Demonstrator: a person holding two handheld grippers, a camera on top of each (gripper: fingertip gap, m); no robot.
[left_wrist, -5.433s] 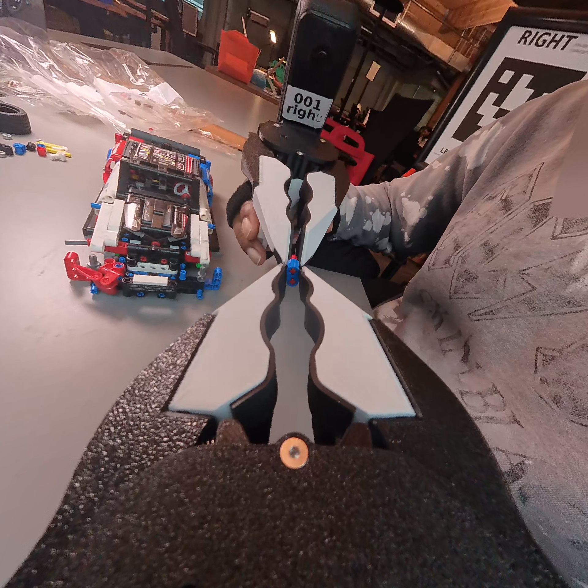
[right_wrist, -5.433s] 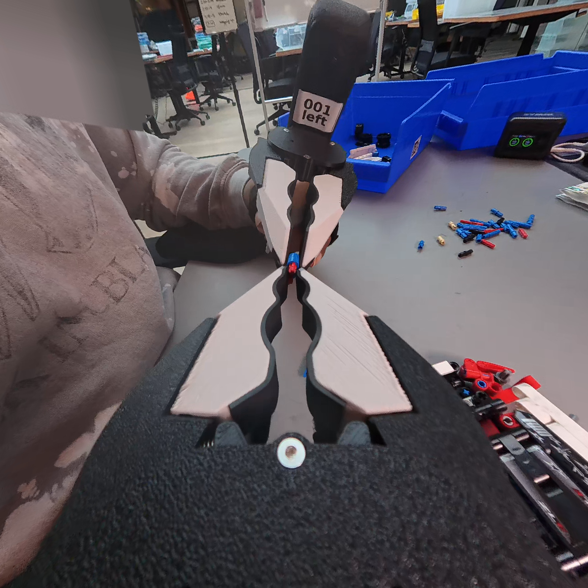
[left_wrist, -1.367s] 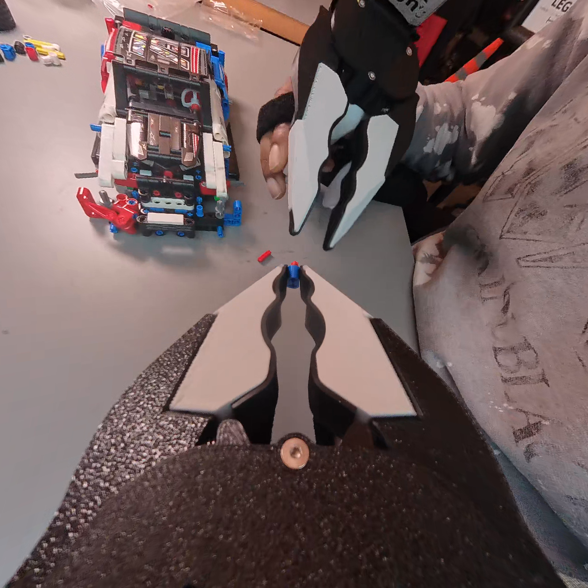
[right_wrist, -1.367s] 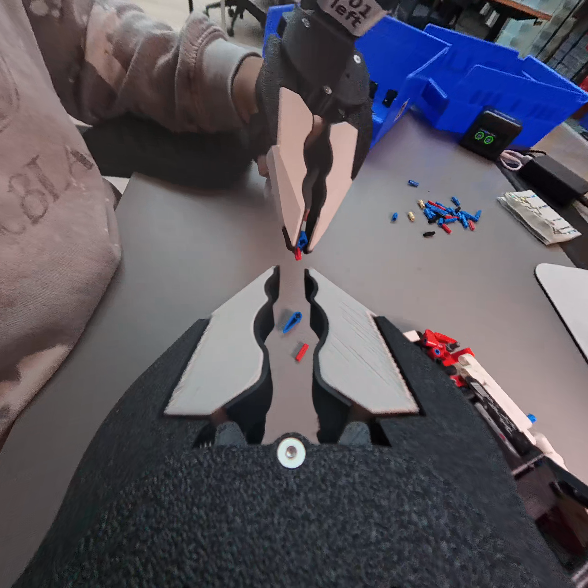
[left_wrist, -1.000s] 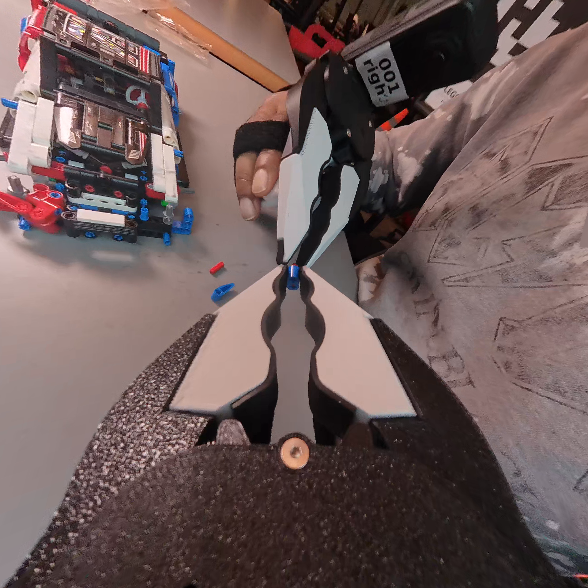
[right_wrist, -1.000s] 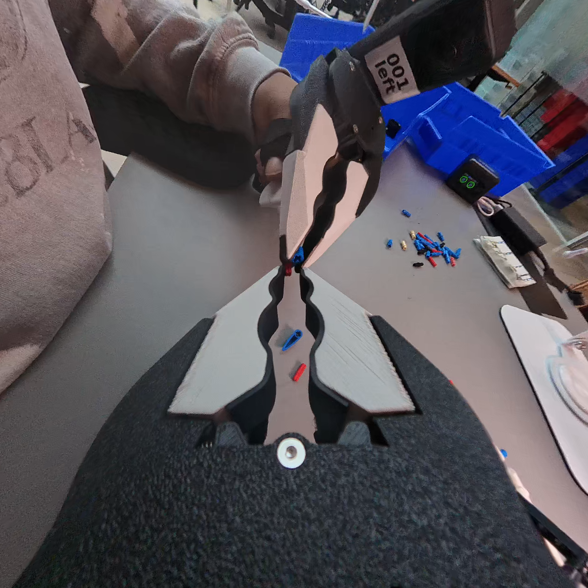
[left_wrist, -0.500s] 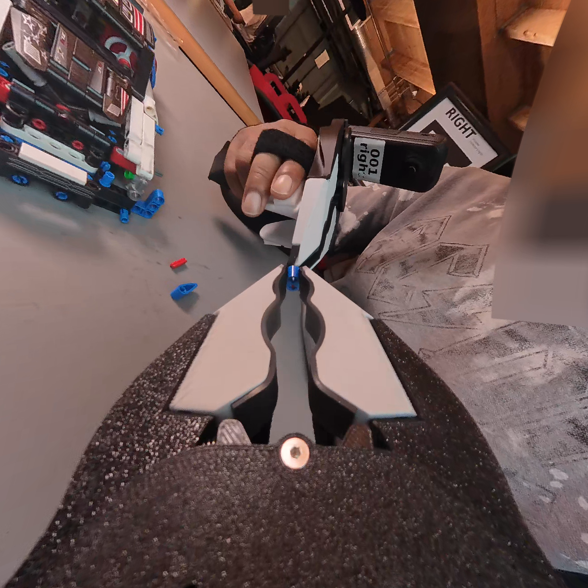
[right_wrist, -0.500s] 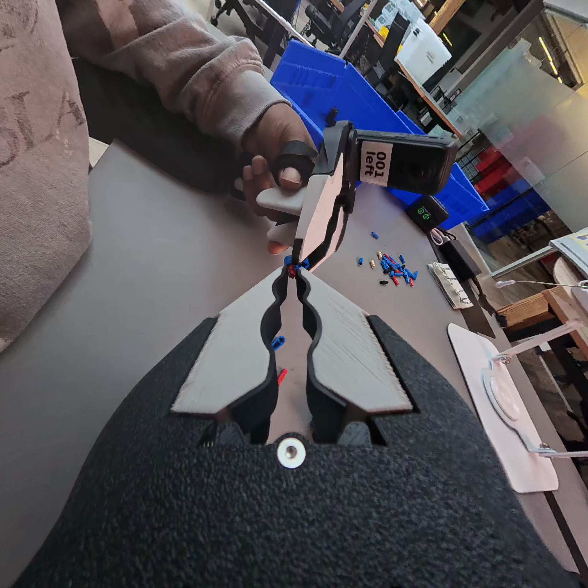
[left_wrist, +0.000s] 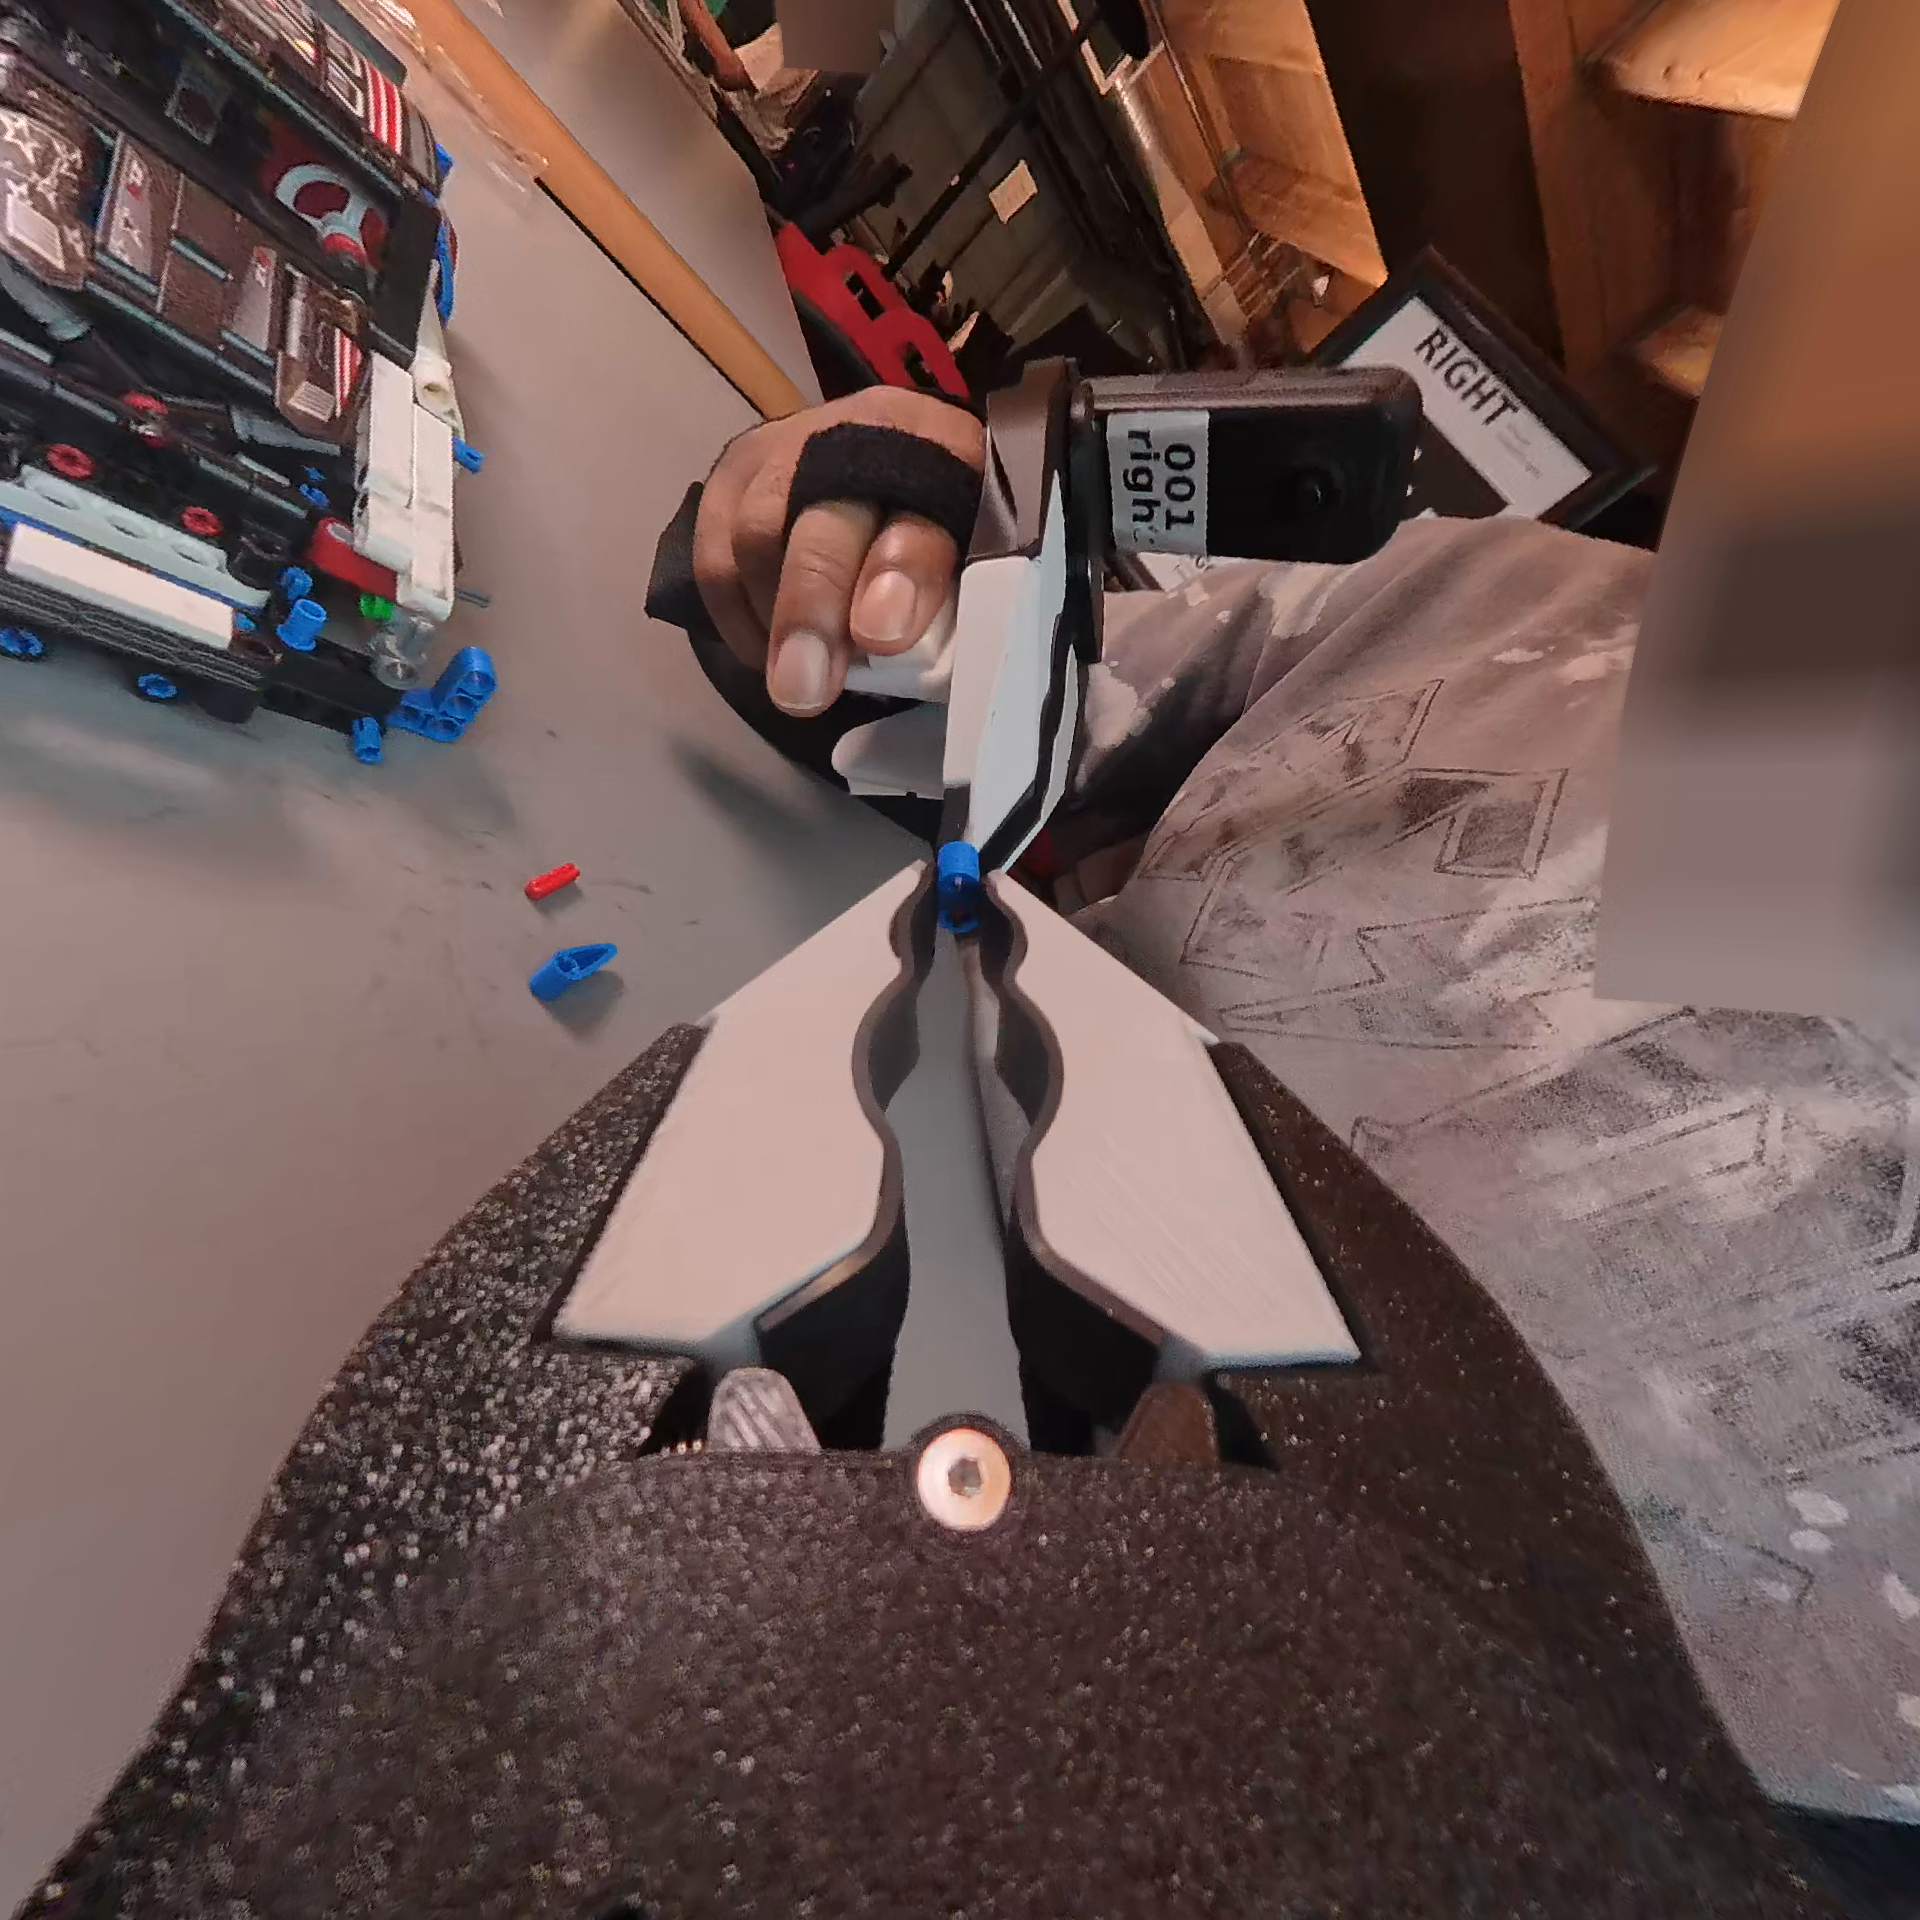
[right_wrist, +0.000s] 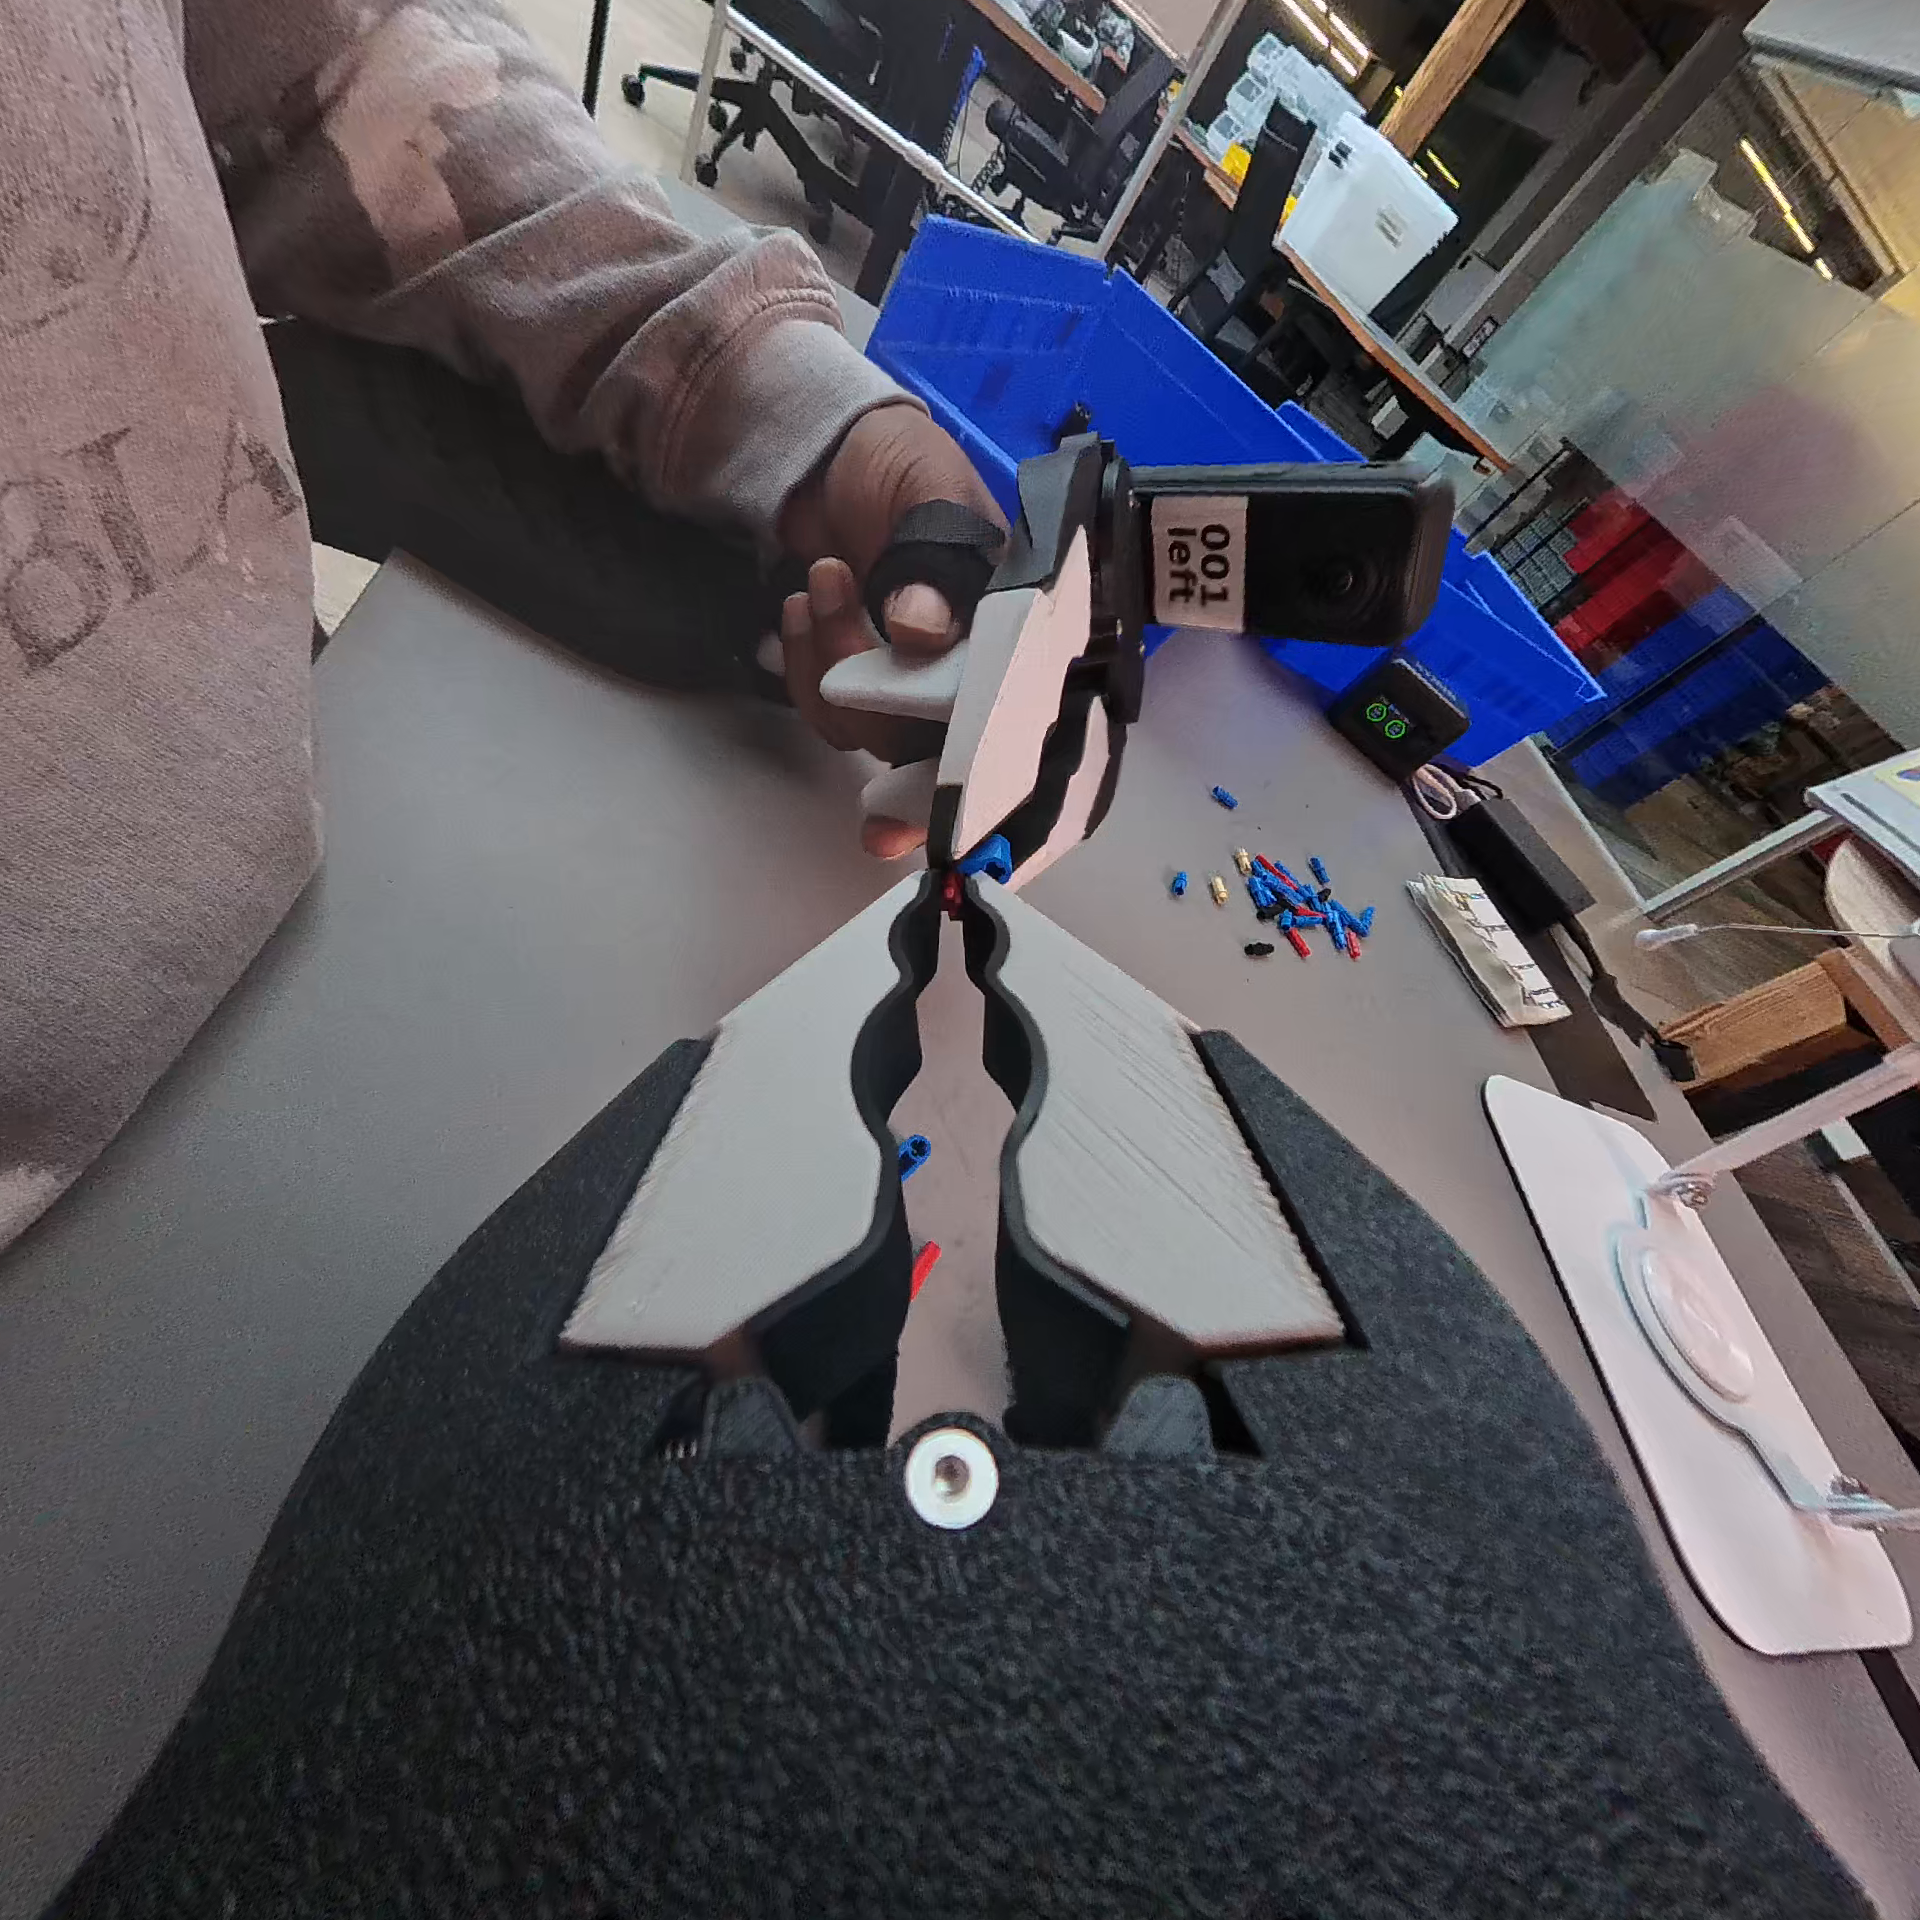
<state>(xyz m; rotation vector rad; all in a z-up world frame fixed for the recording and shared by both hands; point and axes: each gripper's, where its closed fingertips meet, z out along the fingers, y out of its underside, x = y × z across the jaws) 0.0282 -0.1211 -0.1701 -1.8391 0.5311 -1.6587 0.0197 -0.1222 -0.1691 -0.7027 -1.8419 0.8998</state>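
Where the two grippers meet tip to tip above the grey desk (left_wrist: 208, 1143), the left gripper (left_wrist: 957, 891) has its pale fingers (left_wrist: 769, 1122) clenched on a small blue plastic connector piece (left_wrist: 956, 873), and the right gripper (right_wrist: 954, 896) has its fingers (right_wrist: 1122, 1143) clenched on a small red plastic pin (right_wrist: 952, 891) that touches the blue piece. In the left wrist view the right gripper comes in tilted, held by a hand (left_wrist: 821, 561) with a black strap over its knuckles. On the desk just left of the left gripper lie a loose red pin (left_wrist: 551, 880) and a loose blue curved piece (left_wrist: 571, 969). Farther left stands a black, white and red brick-built toy car (left_wrist: 218, 447). In the right wrist view a scatter of small blue, red and black pins (right_wrist: 1288, 904) lies well beyond, near blue plastic bins (right_wrist: 1091, 364).
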